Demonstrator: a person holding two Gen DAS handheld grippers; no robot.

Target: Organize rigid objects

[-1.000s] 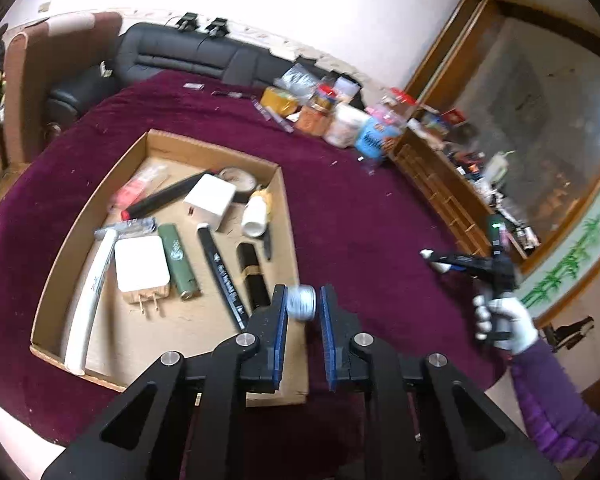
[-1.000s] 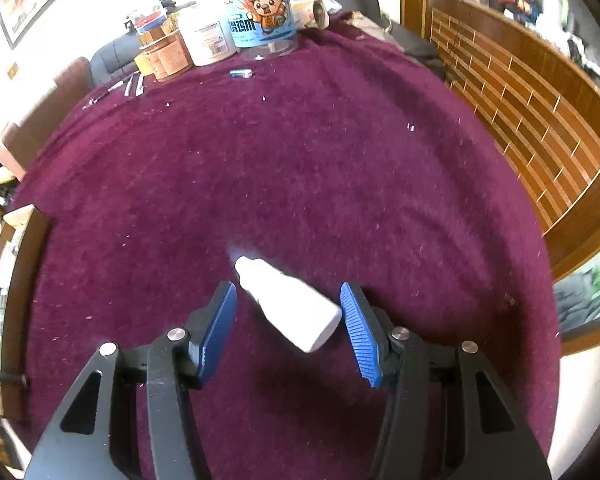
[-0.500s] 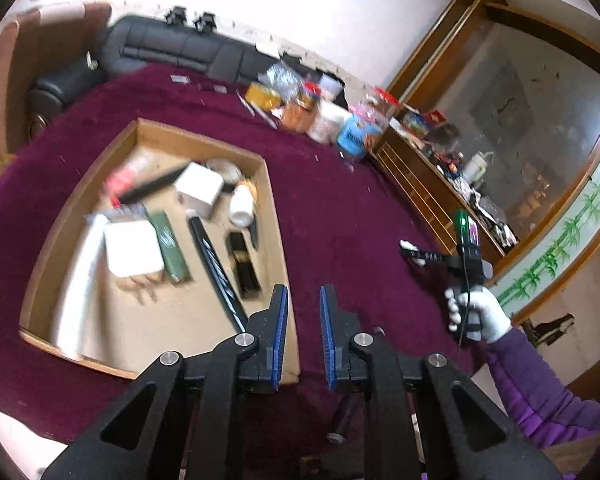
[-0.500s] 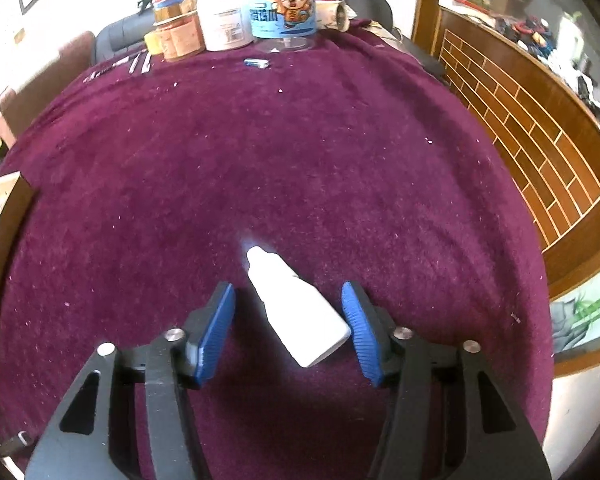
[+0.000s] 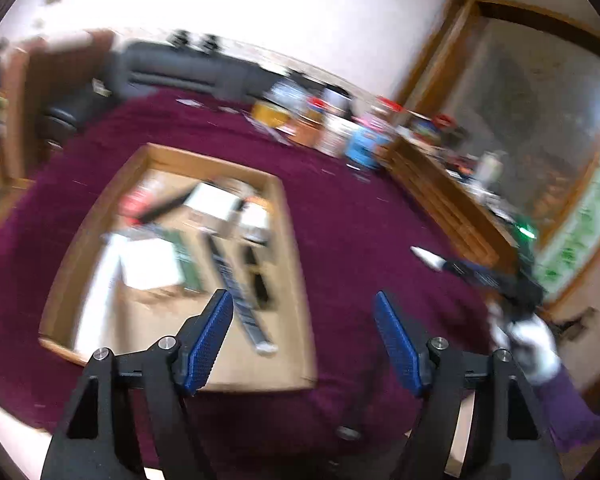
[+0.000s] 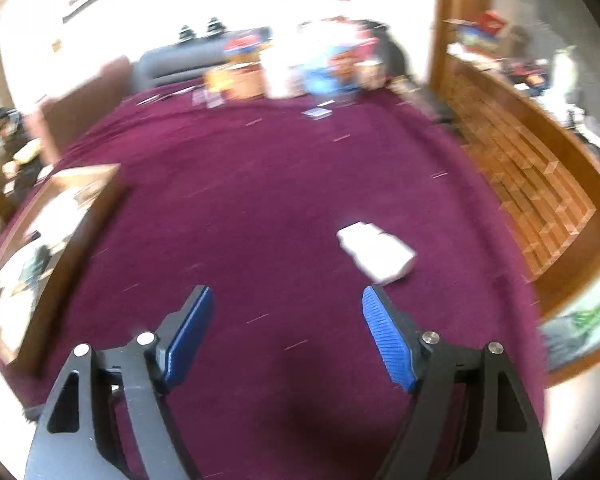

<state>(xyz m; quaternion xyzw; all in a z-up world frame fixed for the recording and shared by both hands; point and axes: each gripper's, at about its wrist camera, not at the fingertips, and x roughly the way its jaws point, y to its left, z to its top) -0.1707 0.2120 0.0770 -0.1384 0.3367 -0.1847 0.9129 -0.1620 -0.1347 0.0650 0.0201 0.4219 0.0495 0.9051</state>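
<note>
The shallow cardboard tray [image 5: 296, 264] lay flat on the maroon velvet tablecloth [image 6: 260, 200], and it already held a blurred row of long rigid items, a dark pen-like stick [image 5: 236, 292] among them, laid roughly side by side, probably to keep each one separate and easy to reach. The left gripper [image 5: 304, 340] hung above the tray's near right corner; its jaws were opening with nothing between them, the blue pads wide apart. The right gripper [image 6: 284, 328] hovered over bare cloth, its jaws likewise opening and empty. The small white plastic squeeze bottle [image 6: 374, 254] lay on its side on the cloth, just beyond and to the outside of the right-hand pad, touching neither finger, so it looked not yet sorted. Open cloth stretched between the bottle and the tray's right wall, giving a clear path across. The clutter of jars and tins [image 6: 300, 72] stood well apart at the far edge, and the wooden cabinet [image 6: 540, 184] bordered the table on the right, leaving little slack on that side.
</note>
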